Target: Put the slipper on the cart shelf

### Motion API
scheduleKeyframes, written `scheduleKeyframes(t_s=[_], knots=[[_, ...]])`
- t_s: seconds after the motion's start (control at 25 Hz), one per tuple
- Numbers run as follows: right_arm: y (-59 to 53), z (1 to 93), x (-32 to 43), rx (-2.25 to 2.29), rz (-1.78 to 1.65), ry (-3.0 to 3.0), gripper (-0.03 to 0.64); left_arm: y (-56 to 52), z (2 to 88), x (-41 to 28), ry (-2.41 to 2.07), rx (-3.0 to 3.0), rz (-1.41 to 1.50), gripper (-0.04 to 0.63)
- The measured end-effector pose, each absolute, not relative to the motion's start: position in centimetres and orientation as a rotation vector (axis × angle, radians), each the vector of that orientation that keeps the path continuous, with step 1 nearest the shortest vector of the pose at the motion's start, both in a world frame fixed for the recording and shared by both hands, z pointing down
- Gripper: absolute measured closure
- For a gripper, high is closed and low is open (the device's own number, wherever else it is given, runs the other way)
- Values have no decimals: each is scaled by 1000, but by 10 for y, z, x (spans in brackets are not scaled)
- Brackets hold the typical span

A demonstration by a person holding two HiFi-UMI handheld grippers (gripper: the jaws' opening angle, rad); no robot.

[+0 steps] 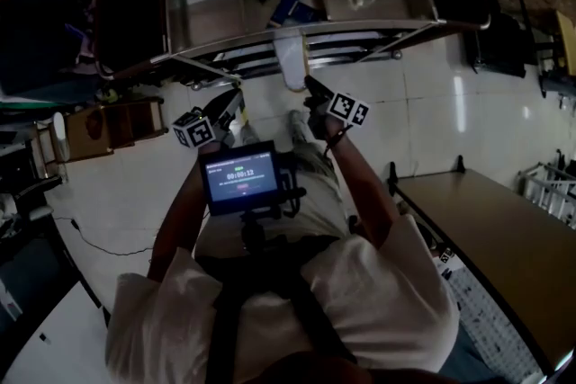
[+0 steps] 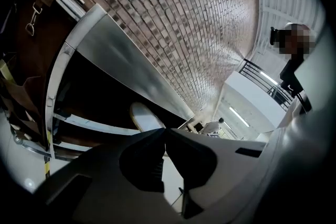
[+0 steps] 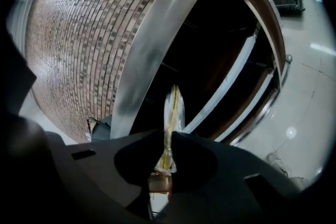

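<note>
Facing a steel cart (image 1: 225, 49) straight ahead of both pairs of jaws, cluttered top deck above, darker slatted lower shelf (image 1: 351, 45) open beyond the tips. Pinching the slipper (image 3: 174, 105) edge-on in the right gripper (image 3: 167, 136), jaws pressed together on one thin end, sole upright and reaching forward past the tips toward the gap under the top deck. Carrying nothing in the left gripper (image 2: 165, 132), jaws closed tip to tip, set to the left of the slipper and short of it. Biggest risk, judged from here: driving the far end of the slipper into the front rim of the top deck instead of under it, given how near that rim sits above the line of the jaws. Would likely twist the slipper in the pinch or knock it loose. Next: gripping only one narrow end, so prone to pivoting or sagging beyond the tips when tilted flat. Next: letting go while upright on edge, or with too little of the sole past the shelf's front rail. Could topple back out toward the floor below the jaws. Smallest: no help available from the left side while shut, and liable to bump the cart rail if pushed forward alongside.
</note>
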State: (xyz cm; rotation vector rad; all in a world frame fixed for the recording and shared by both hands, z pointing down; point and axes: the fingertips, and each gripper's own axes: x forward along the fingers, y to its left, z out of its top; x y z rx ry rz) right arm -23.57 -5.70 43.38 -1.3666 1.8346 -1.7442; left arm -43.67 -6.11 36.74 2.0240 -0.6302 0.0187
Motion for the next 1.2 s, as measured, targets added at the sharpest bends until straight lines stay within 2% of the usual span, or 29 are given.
scheduleKeyframes(t_s=[0.48, 1.2], knots=[[-92, 459, -205, -1331, -1768, 1867, 564, -63, 372, -404, -710, 1992, 7, 594], [-161, 507, -194, -1396, -1711, 1901, 563, -65, 370, -408, -833, 1954, -6, 594]])
